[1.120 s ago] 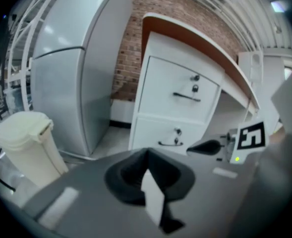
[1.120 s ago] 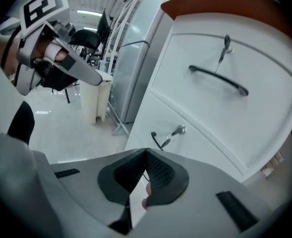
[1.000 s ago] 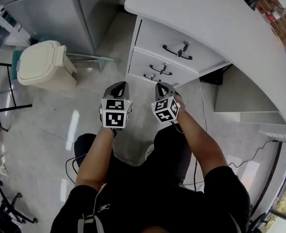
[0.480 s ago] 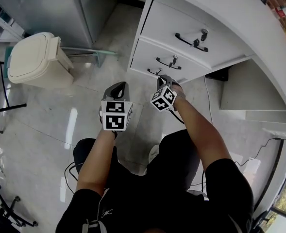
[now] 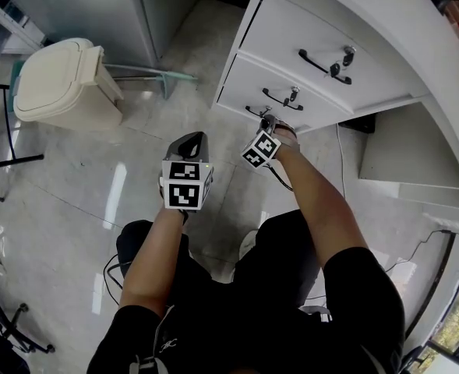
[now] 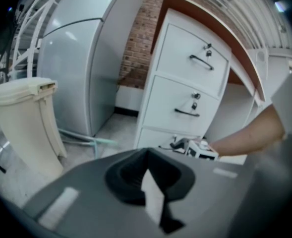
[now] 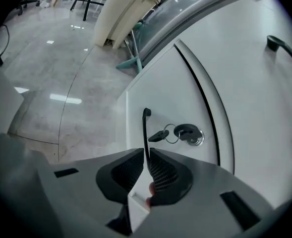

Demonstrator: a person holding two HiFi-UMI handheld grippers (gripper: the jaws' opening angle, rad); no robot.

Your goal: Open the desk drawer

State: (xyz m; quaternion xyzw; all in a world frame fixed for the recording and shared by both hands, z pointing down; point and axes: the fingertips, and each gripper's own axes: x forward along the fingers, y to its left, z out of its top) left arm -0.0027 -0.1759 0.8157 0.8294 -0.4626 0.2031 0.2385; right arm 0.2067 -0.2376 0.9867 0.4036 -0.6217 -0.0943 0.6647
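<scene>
Grey left gripper (image 5: 190, 137) hangs close in front of you, jaws pressed together, empty. Further out, your right gripper (image 7: 146, 155) pinches the black handle (image 7: 145, 128) of the bottom drawer (image 7: 160, 93), low in the desk (image 5: 385, 22). Grasp looks done. Drawer looks flush, so the whole pull is left.

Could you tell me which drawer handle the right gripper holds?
The bottom drawer's handle: the right gripper grips it; the middle handle and top handle hang free.
</scene>
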